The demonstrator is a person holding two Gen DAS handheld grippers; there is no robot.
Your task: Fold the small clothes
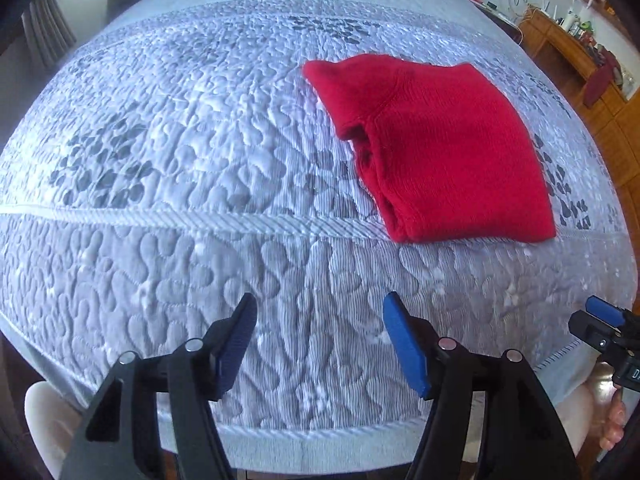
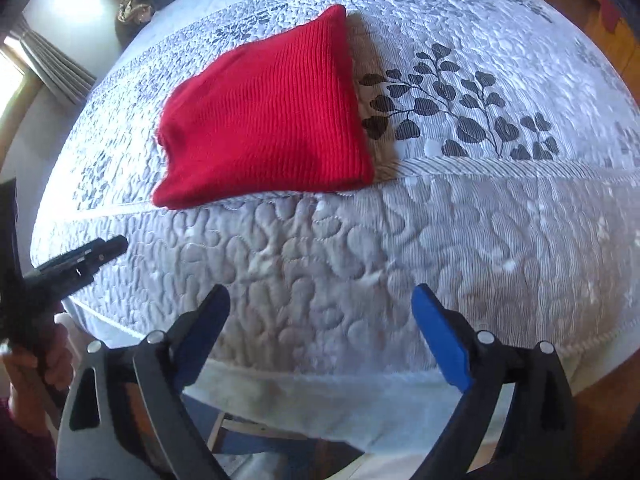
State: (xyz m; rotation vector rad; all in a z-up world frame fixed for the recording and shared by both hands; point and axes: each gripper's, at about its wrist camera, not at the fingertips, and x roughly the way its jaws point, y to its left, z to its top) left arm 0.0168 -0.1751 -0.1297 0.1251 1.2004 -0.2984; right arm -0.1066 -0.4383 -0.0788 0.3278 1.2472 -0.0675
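Observation:
A small red knit garment (image 1: 436,152) lies folded into a compact rectangle on the grey quilted bed cover (image 1: 180,160). It also shows in the right wrist view (image 2: 264,120), up and left of centre. My left gripper (image 1: 320,320) is open and empty, held over the cover's near edge, well short of the garment. My right gripper (image 2: 320,312) is open and empty too, near the same edge, apart from the garment. The right gripper's tip (image 1: 604,316) shows at the far right of the left wrist view, and the left gripper (image 2: 88,256) shows at the left of the right wrist view.
The bed cover (image 2: 480,240) has a dark leaf print (image 2: 460,116) right of the garment. A wooden dresser (image 1: 580,56) with clutter stands at the far right. Curtains (image 2: 52,68) hang at the far left. A dark bundle (image 2: 140,8) lies at the bed's far end.

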